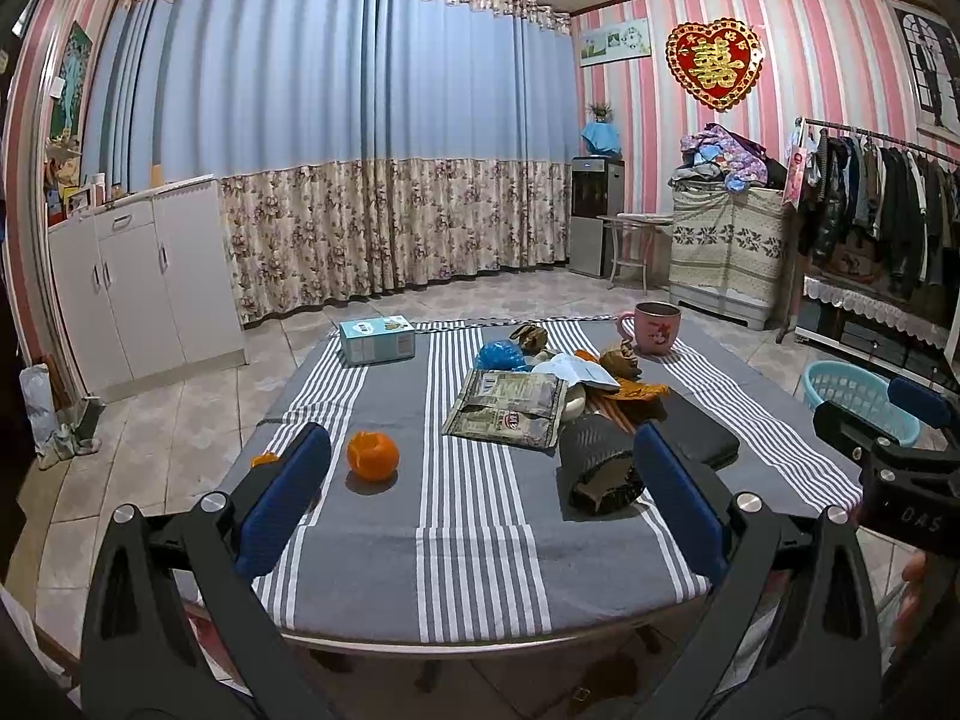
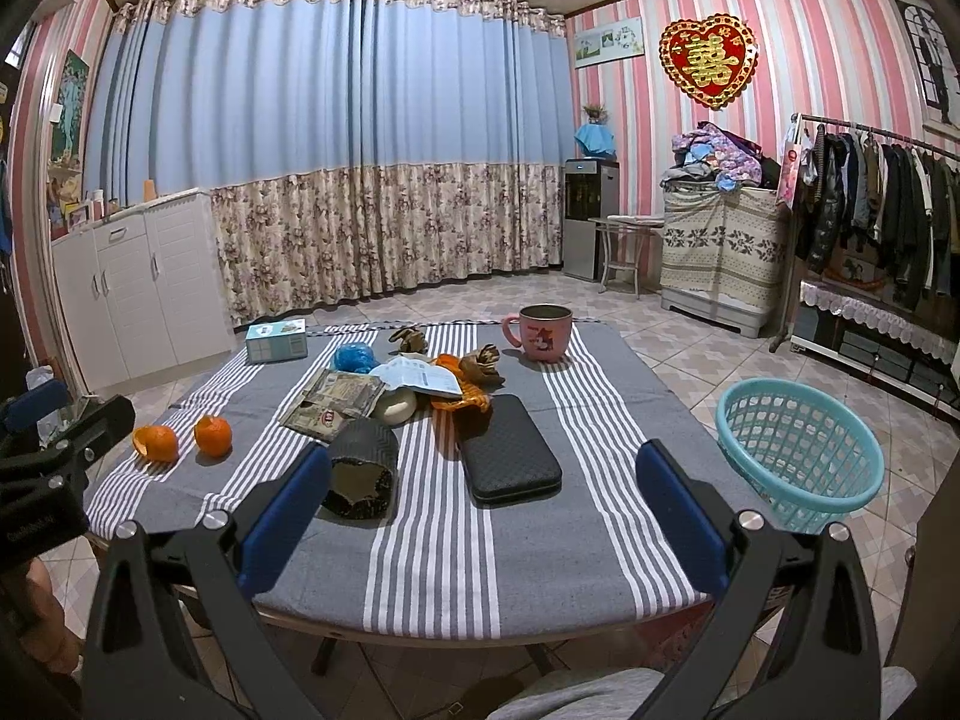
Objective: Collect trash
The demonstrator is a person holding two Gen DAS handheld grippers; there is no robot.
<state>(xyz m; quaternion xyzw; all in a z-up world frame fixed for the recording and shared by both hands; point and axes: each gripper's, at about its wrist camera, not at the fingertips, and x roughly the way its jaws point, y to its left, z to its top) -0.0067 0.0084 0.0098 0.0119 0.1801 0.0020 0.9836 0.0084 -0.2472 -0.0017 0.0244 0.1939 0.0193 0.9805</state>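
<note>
We find both grippers spread wide and empty at the table's near edge. The left gripper point(image 1: 480, 498) faces the peeled orange rind cup point(image 1: 372, 455), just left of its centreline. The right gripper point(image 2: 483, 504) is nearer the turquoise plastic basket point(image 2: 801, 450), on the floor off the table's right edge.
</note>
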